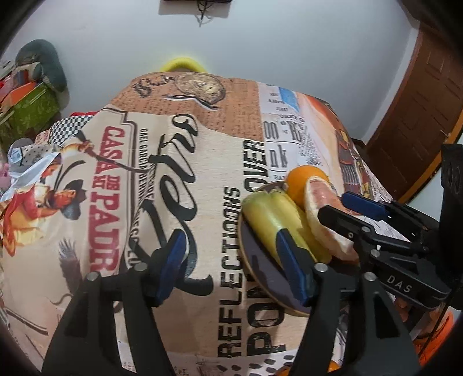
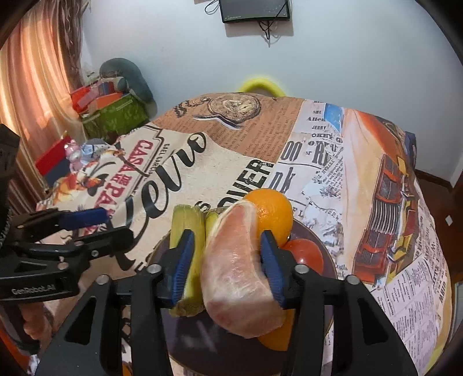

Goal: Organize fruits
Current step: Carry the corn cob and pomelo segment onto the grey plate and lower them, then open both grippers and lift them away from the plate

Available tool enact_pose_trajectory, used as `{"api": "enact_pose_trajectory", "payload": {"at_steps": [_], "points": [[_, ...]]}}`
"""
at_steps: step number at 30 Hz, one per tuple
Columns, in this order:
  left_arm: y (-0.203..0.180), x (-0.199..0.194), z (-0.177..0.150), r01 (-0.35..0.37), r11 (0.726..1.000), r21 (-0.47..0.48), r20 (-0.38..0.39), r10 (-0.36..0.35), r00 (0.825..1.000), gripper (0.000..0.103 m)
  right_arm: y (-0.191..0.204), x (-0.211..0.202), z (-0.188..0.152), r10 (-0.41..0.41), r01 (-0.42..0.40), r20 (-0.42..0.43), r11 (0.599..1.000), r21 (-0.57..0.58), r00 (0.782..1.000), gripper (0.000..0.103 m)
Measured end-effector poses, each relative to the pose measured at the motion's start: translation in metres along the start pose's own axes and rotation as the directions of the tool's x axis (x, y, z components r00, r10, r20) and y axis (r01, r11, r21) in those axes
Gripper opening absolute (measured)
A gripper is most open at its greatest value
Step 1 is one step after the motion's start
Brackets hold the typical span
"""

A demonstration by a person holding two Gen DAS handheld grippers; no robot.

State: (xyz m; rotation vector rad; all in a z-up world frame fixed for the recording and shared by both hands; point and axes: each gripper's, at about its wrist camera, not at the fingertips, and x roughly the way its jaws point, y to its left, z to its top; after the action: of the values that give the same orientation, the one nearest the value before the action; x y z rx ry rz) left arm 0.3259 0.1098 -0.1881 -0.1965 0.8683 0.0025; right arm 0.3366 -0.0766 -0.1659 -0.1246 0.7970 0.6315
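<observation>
While the dark round plate with a pale wooden rim (image 2: 328, 254) sits on the printed tablecloth, it holds all the fruit: a peeled pinkish grapefruit wedge (image 2: 234, 277), two yellow-green banana pieces (image 2: 185, 228) lying side by side, a whole orange (image 2: 272, 212), a red tomato (image 2: 306, 253) and an orange slice (image 2: 277, 337) under the wedge's near end. The wedge leans against the orange and sits just beside the banana pieces. The right gripper (image 2: 227, 260) has its blue-padded jaws partly apart around the wedge; the right pad looks to touch the wedge's side, the left pad sits against the nearer banana piece, and whether there is real clamping cannot be told. The left gripper (image 1: 234, 269) is open about halfway with nothing between its jaws; its right blue pad (image 1: 292, 266) lies over the banana pieces (image 1: 275, 214) at the plate's (image 1: 254, 260) left edge, the left pad hangs over bare cloth. The vintage newspaper-and-poster print tablecloth (image 1: 173, 173) covers the whole table. Beyond the table's far edge a yellow curved object (image 2: 260, 84) shows against the pale wall; a green patterned box (image 2: 121, 115) with clutter sits far left, and a dark wall-mounted device (image 2: 254, 10) with dangling cords hangs above.
</observation>
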Motion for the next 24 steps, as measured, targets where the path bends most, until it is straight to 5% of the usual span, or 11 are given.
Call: {"api": "enact_pose_trajectory", "payload": {"at_steps": [8, 24], "points": [[-0.001, -0.013, -0.006, -0.003, 1.000, 0.006, 0.014, 0.003, 1.000, 0.065, 0.004, -0.021, 0.001, -0.025, 0.025, 0.023, 1.000, -0.017, 0.999, 0.059], [-0.041, -0.129, -0.035, -0.020, 0.994, 0.108, 0.145, 0.004, 0.989, 0.071, 0.021, -0.130, -0.027, -0.082, 0.082, 0.121, 0.997, 0.005, 0.989, 0.059]]}}
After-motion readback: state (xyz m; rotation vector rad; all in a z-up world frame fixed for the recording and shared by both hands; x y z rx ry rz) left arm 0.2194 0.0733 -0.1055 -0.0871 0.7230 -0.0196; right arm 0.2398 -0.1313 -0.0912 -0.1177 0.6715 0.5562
